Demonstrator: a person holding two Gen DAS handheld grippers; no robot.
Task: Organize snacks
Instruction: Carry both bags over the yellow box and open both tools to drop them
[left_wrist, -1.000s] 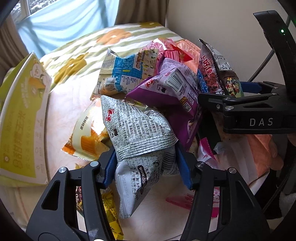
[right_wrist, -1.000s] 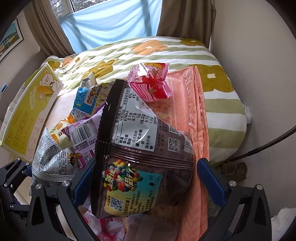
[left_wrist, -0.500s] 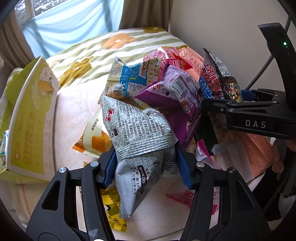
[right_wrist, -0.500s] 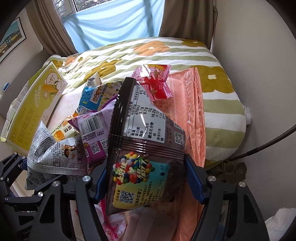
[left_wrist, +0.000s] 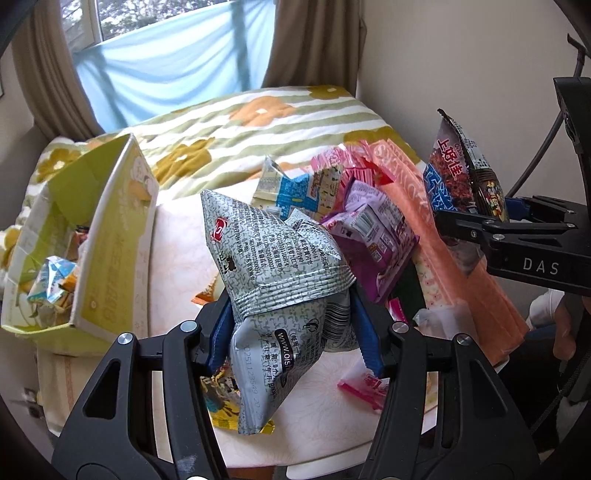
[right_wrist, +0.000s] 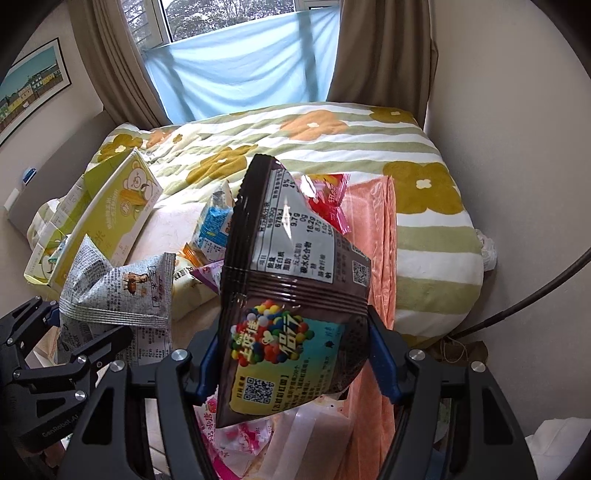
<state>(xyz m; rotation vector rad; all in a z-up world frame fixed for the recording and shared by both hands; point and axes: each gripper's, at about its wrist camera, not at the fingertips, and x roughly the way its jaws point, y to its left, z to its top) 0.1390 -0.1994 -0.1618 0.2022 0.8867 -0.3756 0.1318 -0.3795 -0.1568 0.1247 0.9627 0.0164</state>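
Both grippers are loaded, so the step in hand looks like the carry between picking up and putting away. The left gripper (left_wrist: 291, 328) has its jaws clamped on a crinkled silver foil snack packet printed with black text (left_wrist: 273, 266), pinched at its waist and held clear of the white tabletop (left_wrist: 177, 251). The right gripper (right_wrist: 295, 354) has its jaws pressed on the sides of a dark brown glossy snack bag with coloured candy balls on the front (right_wrist: 291, 295), which stands upright between them, above the clutter.

Under and behind them lies the unsorted heap: a purple plastic packet (left_wrist: 373, 236), a blue and white packet (left_wrist: 295, 188), pink wrappers (left_wrist: 343, 166) and a long salmon-pink bag (left_wrist: 443, 236) at the right. At the far left of the tabletop stands an open yellow-green cardboard box with a bear cartoon (left_wrist: 110, 251), some small packets already inside it; beyond is a bed with a flowered, striped quilt (right_wrist: 332, 147).

The box is probably where both packets go. The next move calls for swinging them left over its open top, one at a time so the grippers do not collide, and releasing only once each is past the rim.
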